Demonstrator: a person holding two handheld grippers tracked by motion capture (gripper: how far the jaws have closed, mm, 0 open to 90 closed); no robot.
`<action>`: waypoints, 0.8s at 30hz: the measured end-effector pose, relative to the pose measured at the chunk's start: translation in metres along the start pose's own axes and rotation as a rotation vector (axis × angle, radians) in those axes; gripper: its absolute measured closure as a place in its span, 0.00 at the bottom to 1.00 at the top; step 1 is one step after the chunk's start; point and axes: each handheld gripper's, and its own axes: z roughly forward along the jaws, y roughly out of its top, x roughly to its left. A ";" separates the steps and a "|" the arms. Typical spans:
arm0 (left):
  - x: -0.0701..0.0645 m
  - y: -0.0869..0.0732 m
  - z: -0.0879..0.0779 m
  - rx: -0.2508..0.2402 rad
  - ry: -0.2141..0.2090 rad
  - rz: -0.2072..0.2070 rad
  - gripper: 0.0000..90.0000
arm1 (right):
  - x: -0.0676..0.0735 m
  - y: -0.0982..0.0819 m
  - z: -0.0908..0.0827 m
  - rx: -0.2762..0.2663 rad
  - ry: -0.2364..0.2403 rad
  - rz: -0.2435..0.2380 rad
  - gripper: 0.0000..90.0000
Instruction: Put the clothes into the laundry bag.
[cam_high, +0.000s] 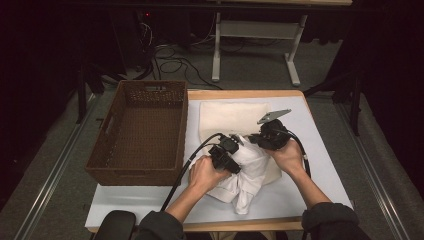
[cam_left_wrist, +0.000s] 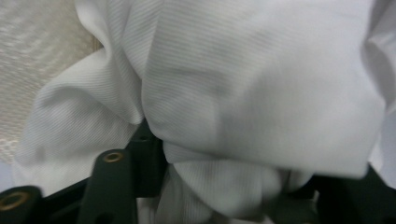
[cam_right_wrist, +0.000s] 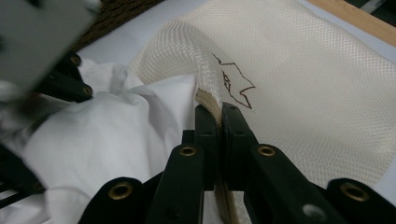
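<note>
Claws clamp cloth: left white garment, right mesh bag.

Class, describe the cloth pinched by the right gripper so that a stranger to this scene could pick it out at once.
Start at the brown wicker basket on the table's left side; the cloths lie just to its right. The cream mesh cloth lies spread flat beneath the bunched white garment, its edge pinched in the right gripper. Its open weave and a dark stitched outline set it apart.
</note>
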 end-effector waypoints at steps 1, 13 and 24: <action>-0.002 -0.001 -0.004 -0.014 0.006 0.008 0.43 | -0.002 -0.001 0.000 0.000 -0.001 0.003 0.98; -0.009 0.001 -0.015 -0.112 -0.041 0.058 0.74 | 0.002 0.001 0.001 -0.002 -0.010 -0.007 0.98; 0.008 0.014 0.005 -0.132 -0.027 -0.060 0.85 | 0.011 0.000 -0.008 -0.017 0.026 -0.055 0.98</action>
